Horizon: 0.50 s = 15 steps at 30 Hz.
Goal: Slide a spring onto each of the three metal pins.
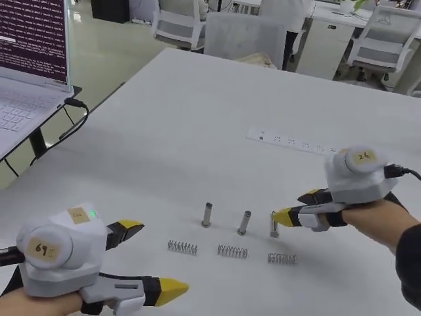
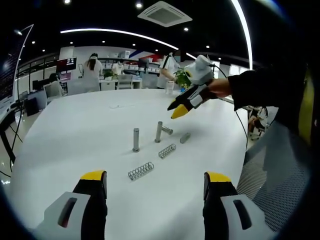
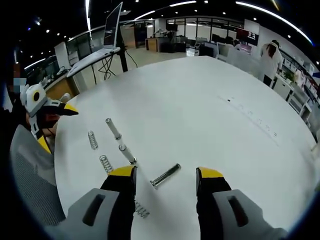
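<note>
Currently left hand-held gripper [image 2: 155, 176] agape near table [image 3: 200, 100] edge; right hand-held gripper [image 3: 166, 172] agape at rightmost pin [image 1: 274, 225].

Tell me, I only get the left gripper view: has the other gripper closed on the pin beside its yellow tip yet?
Observer: No. The right gripper is open. Its own view shows the pin in the gap between the jaws, not clamped.
Operator: Anything else near those jaws?
Observer: A spring lies on the table, low between the same jaws and nearer the gripper's body than the pin.
Operator: What's off to my left?
Observer: The head view shows an open laptop with its screen lit, on a separate stand beside the table's left edge.
</note>
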Each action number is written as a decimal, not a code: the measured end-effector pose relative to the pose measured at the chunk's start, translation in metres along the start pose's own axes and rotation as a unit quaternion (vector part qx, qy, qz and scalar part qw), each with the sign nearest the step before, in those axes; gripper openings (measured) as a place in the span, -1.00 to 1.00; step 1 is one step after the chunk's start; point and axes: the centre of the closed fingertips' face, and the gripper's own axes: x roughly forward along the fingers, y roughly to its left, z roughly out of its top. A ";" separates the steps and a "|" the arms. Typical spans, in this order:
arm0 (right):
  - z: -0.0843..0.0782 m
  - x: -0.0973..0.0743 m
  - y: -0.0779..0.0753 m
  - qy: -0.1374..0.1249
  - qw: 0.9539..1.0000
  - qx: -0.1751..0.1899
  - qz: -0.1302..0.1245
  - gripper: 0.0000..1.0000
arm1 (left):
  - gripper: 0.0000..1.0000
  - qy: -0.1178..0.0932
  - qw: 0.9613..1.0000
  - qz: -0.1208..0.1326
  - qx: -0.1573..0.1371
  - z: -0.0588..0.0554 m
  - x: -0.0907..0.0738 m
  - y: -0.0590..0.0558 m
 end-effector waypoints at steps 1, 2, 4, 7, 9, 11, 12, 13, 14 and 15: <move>0.000 0.002 0.000 0.003 1.000 0.002 0.000 -0.10 | 0.52 0.000 1.000 0.000 0.000 0.000 0.000 0.000; -0.001 0.005 0.000 0.006 1.000 0.003 0.000 -0.11 | 0.52 -0.001 1.000 0.000 -0.001 0.000 0.000 0.000; -0.003 0.010 -0.001 0.016 1.000 0.004 -0.001 -0.15 | 0.51 -0.002 1.000 0.000 -0.001 0.001 0.000 0.000; -0.004 0.017 -0.001 0.028 1.000 0.004 -0.002 -0.19 | 0.51 -0.003 1.000 0.001 -0.004 0.001 0.000 0.000; -0.004 0.022 -0.002 0.034 0.999 0.009 -0.006 -0.21 | 0.51 -0.004 1.000 0.001 -0.005 0.001 0.000 0.001; -0.005 0.025 -0.003 0.040 0.999 0.012 -0.006 -0.24 | 0.50 -0.004 1.000 0.001 -0.006 0.001 0.000 0.001; -0.007 0.027 -0.004 0.047 0.999 0.015 -0.009 -0.26 | 0.50 -0.005 1.000 0.001 -0.006 0.001 0.000 0.001; -0.008 0.029 -0.005 0.052 0.998 0.013 -0.013 -0.28 | 0.50 -0.005 1.000 0.000 -0.006 0.001 0.000 0.000; -0.009 0.031 -0.006 0.055 0.998 0.012 -0.017 -0.31 | 0.50 -0.005 1.000 0.000 -0.007 0.001 0.001 0.000; -0.010 0.033 -0.007 0.060 0.998 0.014 -0.021 -0.34 | 0.49 -0.006 1.000 0.000 -0.007 0.001 0.001 0.000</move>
